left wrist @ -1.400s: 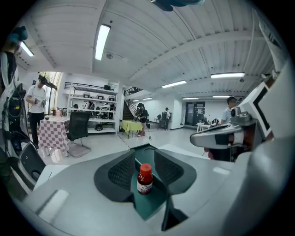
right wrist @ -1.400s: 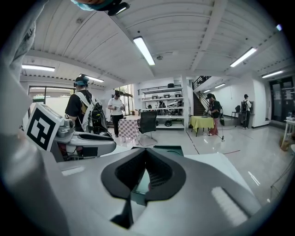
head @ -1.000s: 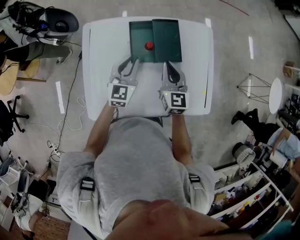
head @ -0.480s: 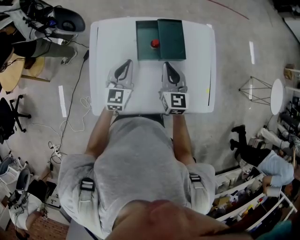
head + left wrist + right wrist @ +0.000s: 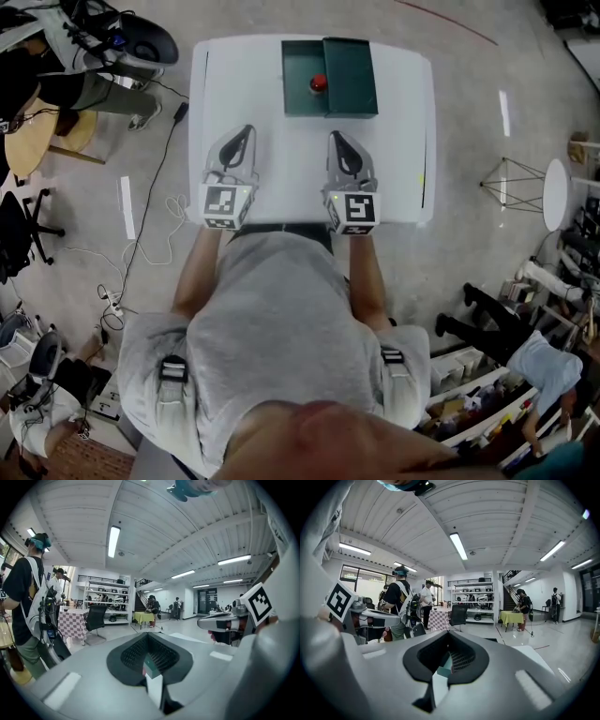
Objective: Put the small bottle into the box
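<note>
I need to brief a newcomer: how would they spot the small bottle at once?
Start at the white table before the person; at its far edge lies a dark green box. The small bottle sits in the box's open half; its red top is the only red thing on the table.

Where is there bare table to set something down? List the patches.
Bare white table lies left and right of the green box, in the strip between it and the grippers, and between the left gripper and right gripper. Crowded: the box's open half, holding the small bottle.
</note>
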